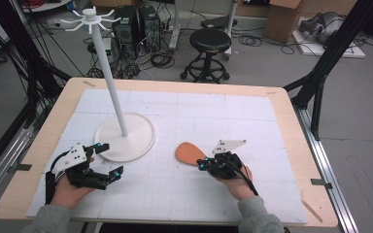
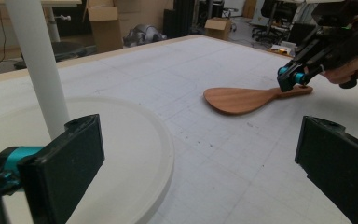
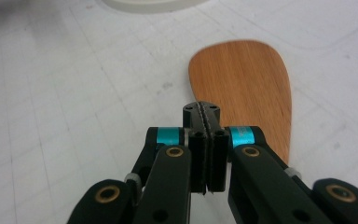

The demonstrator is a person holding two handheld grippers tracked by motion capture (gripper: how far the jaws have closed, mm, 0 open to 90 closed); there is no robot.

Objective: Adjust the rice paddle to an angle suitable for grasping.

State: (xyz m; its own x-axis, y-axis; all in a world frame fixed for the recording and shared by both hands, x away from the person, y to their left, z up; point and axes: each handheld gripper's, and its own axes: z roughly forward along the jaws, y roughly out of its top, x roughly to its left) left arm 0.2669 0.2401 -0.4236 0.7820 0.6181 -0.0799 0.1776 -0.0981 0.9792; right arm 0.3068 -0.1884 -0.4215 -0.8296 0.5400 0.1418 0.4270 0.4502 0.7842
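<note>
At the near edge of the table (image 1: 291,145), my right gripper (image 1: 203,165) sits with its jaws pressed flat together, no gap between them in the right gripper view, their tips at the handle end of the wooden spatula (image 1: 188,153); from the left gripper view they seem to pinch the thin handle, though I cannot be certain wood lies between the pads. The spatula rests on the white gridded mat (image 1: 233,116), blade pointing toward the rack, just right of its round base. My left gripper (image 1: 110,160) waits with jaws spread wide and empty, beside the near rim of the white rack base (image 1: 141,141). Farther back, the rack's pole (image 1: 111,82) rises to a ring of hooks (image 1: 91,20). To do this well, I judge I should confirm a firm hold before raising the spatula, keep the blade level while lifting, and steady the base with my left gripper if the pole is nudged.
</note>
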